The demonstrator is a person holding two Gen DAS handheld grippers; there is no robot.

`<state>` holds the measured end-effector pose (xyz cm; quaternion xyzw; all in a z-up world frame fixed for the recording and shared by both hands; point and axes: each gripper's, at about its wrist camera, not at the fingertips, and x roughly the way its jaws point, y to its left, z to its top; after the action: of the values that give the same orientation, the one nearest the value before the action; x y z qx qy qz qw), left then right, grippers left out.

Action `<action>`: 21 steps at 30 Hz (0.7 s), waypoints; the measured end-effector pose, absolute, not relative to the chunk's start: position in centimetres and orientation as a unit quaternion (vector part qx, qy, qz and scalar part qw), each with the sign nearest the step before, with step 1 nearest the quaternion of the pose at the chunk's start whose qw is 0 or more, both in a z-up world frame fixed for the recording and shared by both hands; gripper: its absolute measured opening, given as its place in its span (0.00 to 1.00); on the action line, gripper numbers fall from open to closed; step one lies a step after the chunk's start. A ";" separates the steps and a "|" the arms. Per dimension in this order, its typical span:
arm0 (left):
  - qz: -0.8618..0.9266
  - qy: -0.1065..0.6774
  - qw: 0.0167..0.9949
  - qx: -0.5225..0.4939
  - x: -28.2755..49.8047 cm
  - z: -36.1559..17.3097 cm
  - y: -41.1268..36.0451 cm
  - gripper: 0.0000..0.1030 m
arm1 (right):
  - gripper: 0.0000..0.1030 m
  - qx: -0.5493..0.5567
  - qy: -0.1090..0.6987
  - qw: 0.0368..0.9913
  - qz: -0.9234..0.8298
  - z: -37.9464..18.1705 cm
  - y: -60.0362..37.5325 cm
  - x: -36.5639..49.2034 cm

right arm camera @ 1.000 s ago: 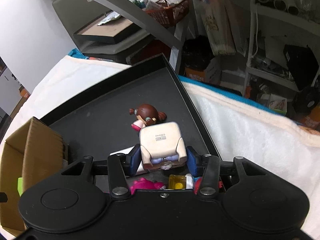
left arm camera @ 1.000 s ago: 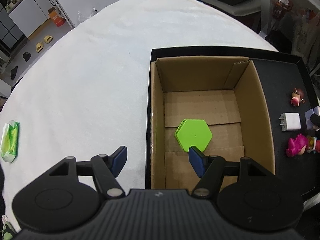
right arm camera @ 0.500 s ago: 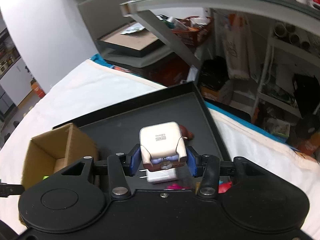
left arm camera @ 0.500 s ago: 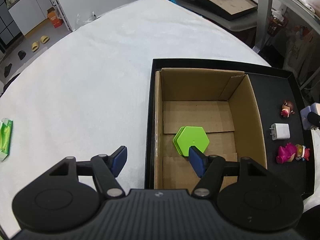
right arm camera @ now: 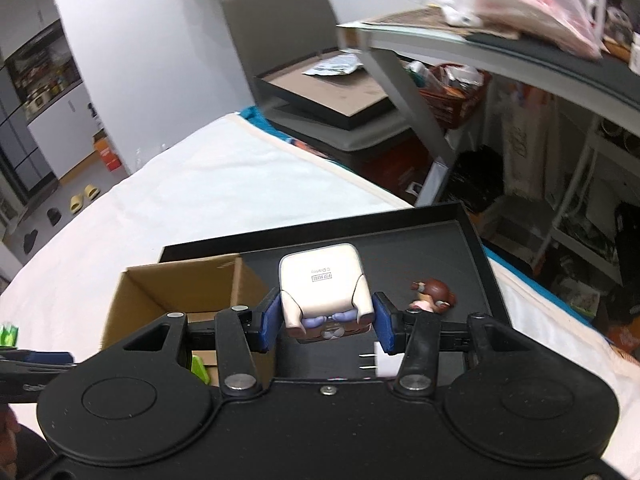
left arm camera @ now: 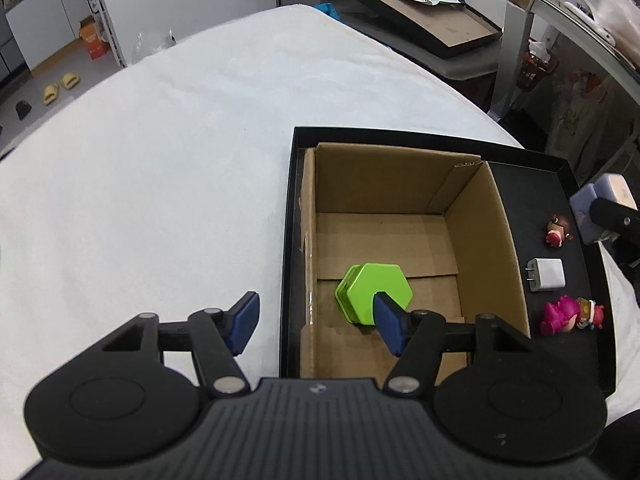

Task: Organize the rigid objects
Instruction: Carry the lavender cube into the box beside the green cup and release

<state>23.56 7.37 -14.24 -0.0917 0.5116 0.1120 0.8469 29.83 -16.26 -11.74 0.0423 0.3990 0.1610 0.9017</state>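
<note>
My right gripper is shut on a cream and purple toy figure and holds it above the black tray, to the right of the cardboard box. The figure also shows in the left wrist view. My left gripper is open and empty above the near left edge of the box, where a green hexagonal tin lies. On the tray lie a brown-haired figure, a white charger and a pink figure.
The tray and box sit on a white cloth-covered table. A grey desk, shelves and clutter stand beyond the table's far right edge. A framed board lies behind the table.
My right gripper has risen and swung left with the toy figure, bringing the box into its view. My left gripper has pulled back and up from the box, still open.
</note>
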 end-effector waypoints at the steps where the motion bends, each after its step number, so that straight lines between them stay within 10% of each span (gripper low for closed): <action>1: 0.110 0.513 0.846 -0.096 23.4 -14.4 7.6 0.52 | 0.44 0.039 0.399 0.901 0.164 -11.5 -15.8 29.7; 4: 0.100 0.515 0.842 -0.124 23.0 -15.0 8.4 0.35 | 0.44 0.033 0.400 0.899 0.175 -11.0 -14.6 29.6; 21: 0.087 0.519 0.831 -0.180 22.7 -16.7 10.2 0.10 | 0.45 -0.027 0.415 0.881 0.227 -10.6 -6.7 28.6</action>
<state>22.72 10.19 -16.66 -0.1799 0.5185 0.0871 0.8314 28.61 -6.66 -10.58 -0.0267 0.4147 0.2272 0.8807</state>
